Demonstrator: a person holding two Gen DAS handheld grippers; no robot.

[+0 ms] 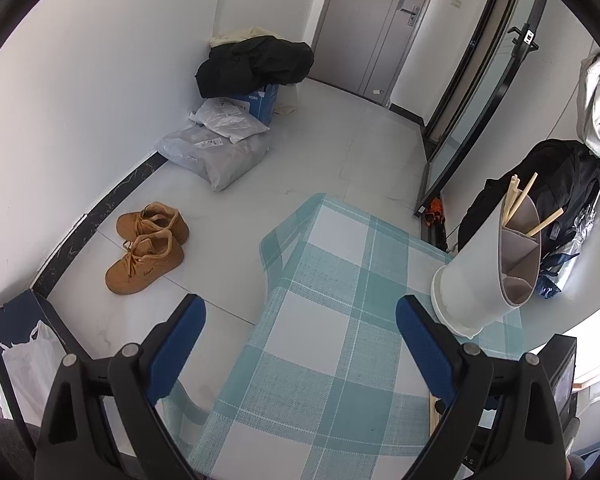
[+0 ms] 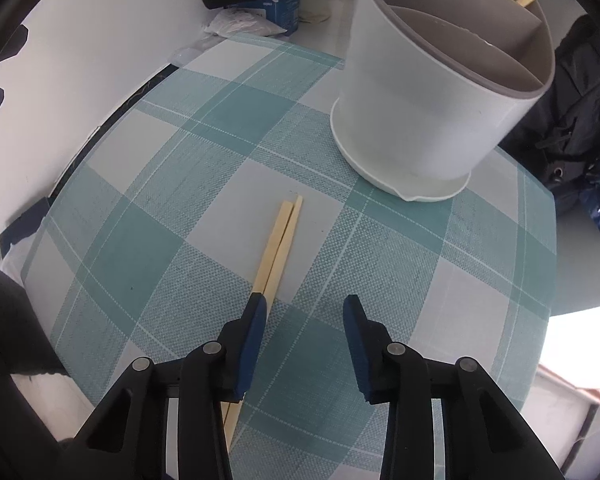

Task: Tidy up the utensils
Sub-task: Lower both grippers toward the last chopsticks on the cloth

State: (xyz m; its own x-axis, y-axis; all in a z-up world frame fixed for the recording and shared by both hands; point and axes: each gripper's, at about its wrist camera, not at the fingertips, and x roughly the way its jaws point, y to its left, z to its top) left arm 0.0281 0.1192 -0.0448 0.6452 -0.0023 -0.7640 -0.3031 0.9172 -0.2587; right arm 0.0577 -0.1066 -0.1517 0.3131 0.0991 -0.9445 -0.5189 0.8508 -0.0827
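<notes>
1. Presently, a pair of wooden chopsticks (image 2: 278, 246) is lying flat on the checked tablecloth (image 2: 172, 184), the two sticks side by side and touching along most of their length.
2. Their long axis is running away from the right gripper (image 2: 305, 312) toward the white utensil holder (image 2: 428, 120) — far ends stopping short of its base, near ends passing under the gripper's left finger (image 2: 256, 320).
3. The right gripper is sitting with its jaws parted and nothing between them; the pair is lying left of the gap's centre, not inside it.
4. The right gripper is looking down at the cloth from low above it, roughly in line with the sticks; whether the left finger is touching them cannot be told.
5. The left gripper (image 1: 300, 312) is hanging wide apart and empty near the table's edge, well away from the pair — the right one is clearly nearer.
6. The holder is standing upright near the far right corner, divided into compartments; several chopsticks (image 1: 518, 200) are already leaning in a rear compartment.
7. Judgement: a small shift leftward is looking necessary before closing on the pair.
</notes>
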